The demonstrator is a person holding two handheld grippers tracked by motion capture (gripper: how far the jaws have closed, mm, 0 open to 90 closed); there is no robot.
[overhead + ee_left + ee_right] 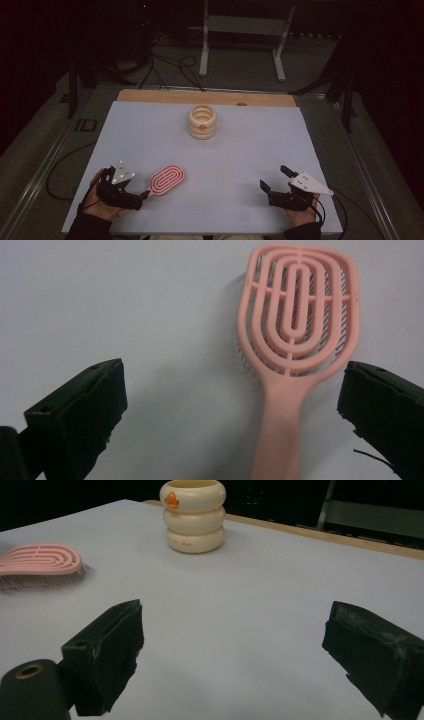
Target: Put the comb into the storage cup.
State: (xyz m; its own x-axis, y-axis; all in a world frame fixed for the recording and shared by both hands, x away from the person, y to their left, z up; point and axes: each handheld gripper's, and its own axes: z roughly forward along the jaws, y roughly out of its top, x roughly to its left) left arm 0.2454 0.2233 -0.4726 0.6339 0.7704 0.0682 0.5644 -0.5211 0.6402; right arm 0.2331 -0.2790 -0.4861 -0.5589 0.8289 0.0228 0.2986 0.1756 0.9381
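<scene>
So the pink hairbrush (167, 179) is lying flat on the white table sheet (240, 150), near the front-left edge, bristles down, with its handle pointing back toward the person's left hand (97, 202); the left gripper (142, 196) sits right at the handle end, jaws spread wide and not clamped on anything. From the left gripper view you get a nice close look: the hairbrush (295, 340) runs up between the two black jaws, closer to the jaw at the right of that view, handle at the bottom, oval looped head at the top, dark bristles peeking out underneath; neither jaw looks to be touching it, though the handle's lower end is a bit blurry.

Over on the other side, the right gripper (274, 179) rests near the front-right of the sheet, held by the right hand (300, 212), also wide open with nothing between its jaws; it's well apart from the brush. The right gripper view looks across the table and catches the hairbrush (40, 565) at the far left from side on.

Further back, about centre of the sheet, there's a cream ribbed cup (202, 121) made of three stacked rings with a small orange mark on it; it stands upright, well apart from both grippers; same cup (193, 515) shows up in the right gripper view.
</scene>
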